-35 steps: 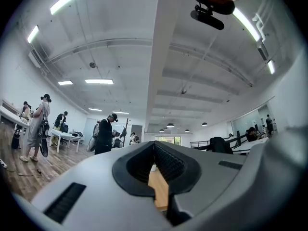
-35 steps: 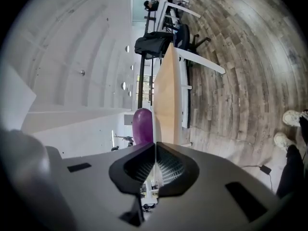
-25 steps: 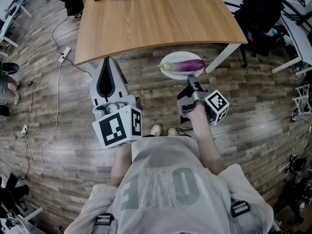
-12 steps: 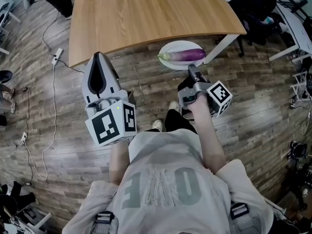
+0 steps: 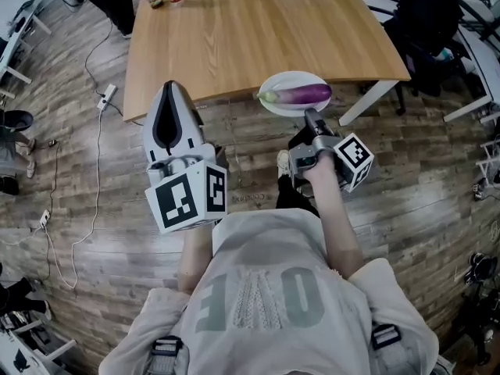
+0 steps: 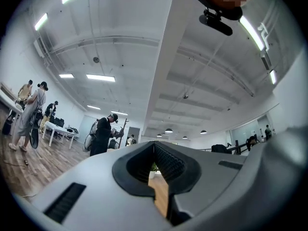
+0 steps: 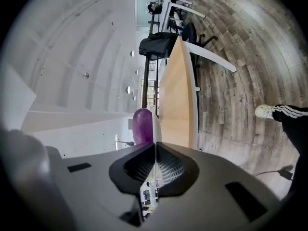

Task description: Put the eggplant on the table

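A glossy purple eggplant (image 5: 301,94) with a pale green stem end is lying on its side across a white round plate (image 5: 275,82), its stem end pointing left in the head view. The plate is overlapping the near edge of the light wooden table (image 5: 250,30) with white legs.

Open-plan office or lab hall. A wood-plank floor (image 5: 422,186) carries a large wooden table (image 5: 258,30), a black chair (image 5: 426,22) at its far corner, and loose cables (image 5: 95,170) that trail across the boards near a power strip (image 5: 107,94). The left gripper view shows a high white ceiling (image 6: 159,81) with beams and long strip lights (image 6: 101,78), beneath which several people (image 6: 102,134) stand among white desks (image 6: 60,131). This mix of work furniture, exposed wiring and industrial lighting marks a workplace rather than a home.
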